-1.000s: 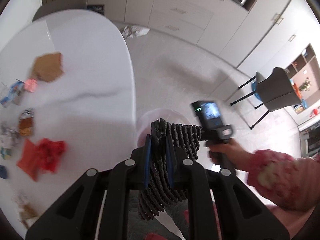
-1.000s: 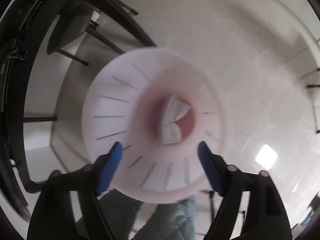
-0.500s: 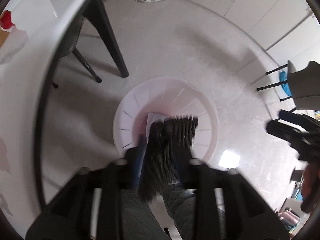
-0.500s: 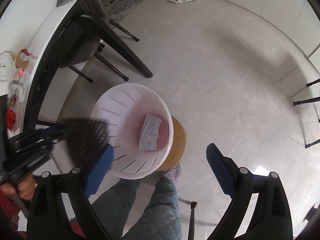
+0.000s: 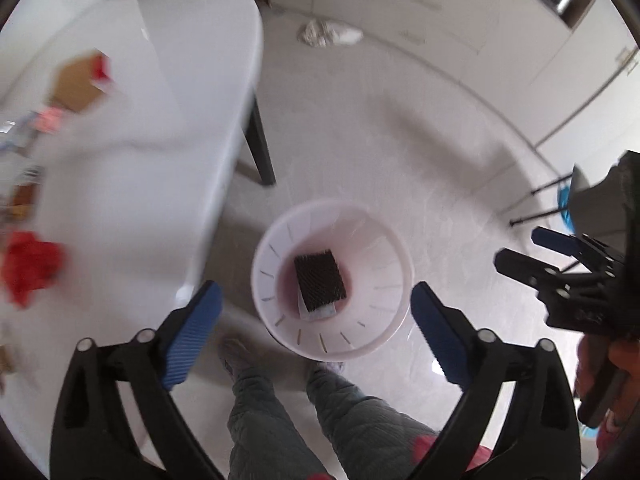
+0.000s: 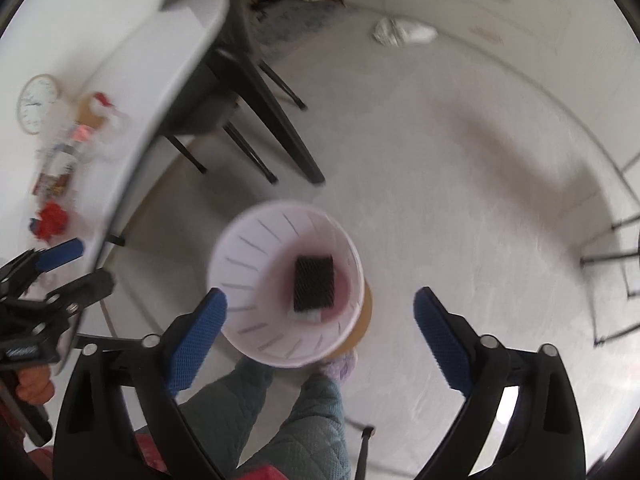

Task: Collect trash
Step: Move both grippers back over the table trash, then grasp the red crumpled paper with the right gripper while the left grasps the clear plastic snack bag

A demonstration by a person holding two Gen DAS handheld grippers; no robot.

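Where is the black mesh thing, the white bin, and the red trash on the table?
black mesh piece (image 5: 319, 280), left wrist view, its middle.
white bin (image 5: 384, 292), left wrist view, inner wall.
red trash (image 5: 30, 268), left wrist view, its middle.

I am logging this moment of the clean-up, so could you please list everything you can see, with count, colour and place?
Bin: one, white, on the floor beside the table.
Mesh piece: one, black, inside the bin on a white paper.
Table: one, white, left.
Litter: several blurred pieces, including a red wad and brown card, on the table.
Crumpled bag: one, white, far floor.
Chair: one, dark, right.
Left gripper: blue pads, opening, nothing between.
Right gripper: blue pads, opening, nothing between.
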